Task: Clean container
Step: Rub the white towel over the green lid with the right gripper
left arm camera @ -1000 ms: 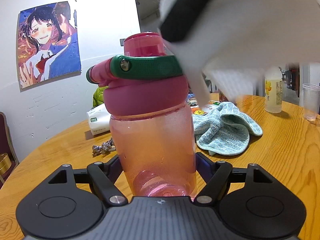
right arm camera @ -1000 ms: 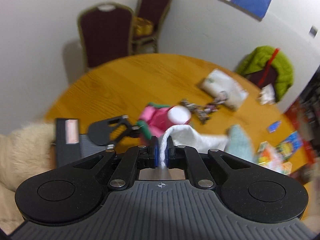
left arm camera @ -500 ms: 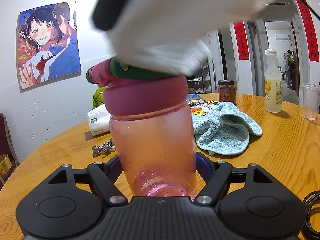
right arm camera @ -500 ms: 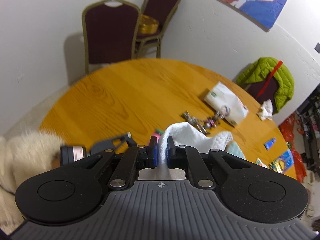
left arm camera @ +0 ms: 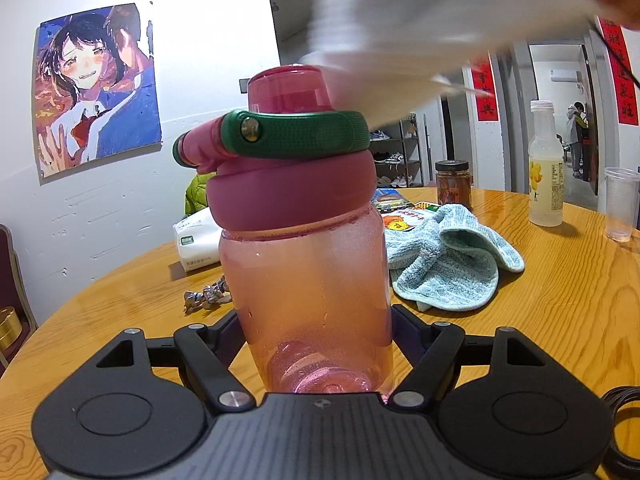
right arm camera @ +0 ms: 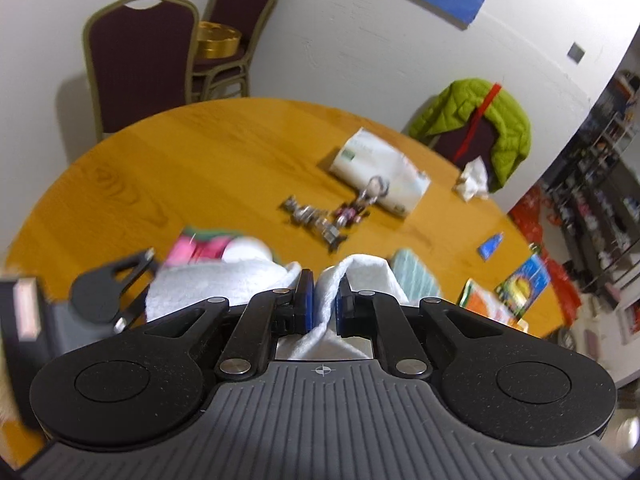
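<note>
Translucent pink bottle (left arm camera: pixel 312 292) with magenta lid (left arm camera: pixel 292 196), green handle (left arm camera: pixel 300 134); white cloth (right arm camera: pixel 256 280); pale blue towel (left arm camera: pixel 448 264)

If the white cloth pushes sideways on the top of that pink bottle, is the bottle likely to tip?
Probably not while the left gripper clamps the pink bottle low on its body. It looks nearly empty, so likely light. Its bulky lid sits high, so unheld it might tip. The white cloth is floppy and should give first.
</note>
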`<state>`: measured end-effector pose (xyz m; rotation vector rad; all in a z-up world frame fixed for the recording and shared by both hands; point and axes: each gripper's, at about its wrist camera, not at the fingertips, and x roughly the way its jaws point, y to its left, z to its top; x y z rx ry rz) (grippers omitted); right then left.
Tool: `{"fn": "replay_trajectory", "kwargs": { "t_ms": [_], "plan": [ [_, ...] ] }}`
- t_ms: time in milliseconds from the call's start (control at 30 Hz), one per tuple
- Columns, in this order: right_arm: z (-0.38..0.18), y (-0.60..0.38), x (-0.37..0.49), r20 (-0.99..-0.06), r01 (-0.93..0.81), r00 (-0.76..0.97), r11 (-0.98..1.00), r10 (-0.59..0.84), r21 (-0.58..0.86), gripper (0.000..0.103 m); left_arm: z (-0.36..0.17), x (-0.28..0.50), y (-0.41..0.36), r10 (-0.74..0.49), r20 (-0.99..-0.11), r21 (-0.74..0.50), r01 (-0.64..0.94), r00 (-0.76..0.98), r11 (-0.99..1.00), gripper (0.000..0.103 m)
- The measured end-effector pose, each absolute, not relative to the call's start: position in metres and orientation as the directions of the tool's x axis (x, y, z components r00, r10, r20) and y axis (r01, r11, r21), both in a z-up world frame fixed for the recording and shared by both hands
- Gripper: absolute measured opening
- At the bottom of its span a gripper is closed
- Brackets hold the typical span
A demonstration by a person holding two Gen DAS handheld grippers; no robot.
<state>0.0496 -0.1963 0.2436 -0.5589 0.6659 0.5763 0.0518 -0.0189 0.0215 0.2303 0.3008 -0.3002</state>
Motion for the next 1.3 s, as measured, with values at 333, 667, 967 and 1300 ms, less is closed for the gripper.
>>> {"fn": "replay_trajectory", "kwargs": {
  "t_ms": [333,667,967,1300],
  "plan": [
    [0.249,-0.160,0.004,-0.663,-0.764,0.600,0.566,0.447,-0.310,0.011,0.021,0.051,-0.012,-0.261,-0.322,0.178,0.329,0.910,0.927,0.074],
    [0.243,-0.147,0.074,-0.638,-0.658,0.682,0.681,0.358,-0.322,0.011,0.022,0.052,-0.012,-0.266,-0.323,0.171,0.333,0.908,0.927,0.074],
    [0.232,-0.209,0.046,-0.672,-0.658,0.643,0.714,0.368,-0.239,0.012,0.022,0.052,-0.011,-0.273,-0.327,0.160,0.338,0.905,0.928,0.073],
    [0.243,-0.176,0.016,-0.611,-0.759,0.607,0.600,0.509,-0.253,0.008,0.022,0.052,-0.011,-0.281,-0.328,0.162,0.347,0.902,0.924,0.073]
  ]
}}
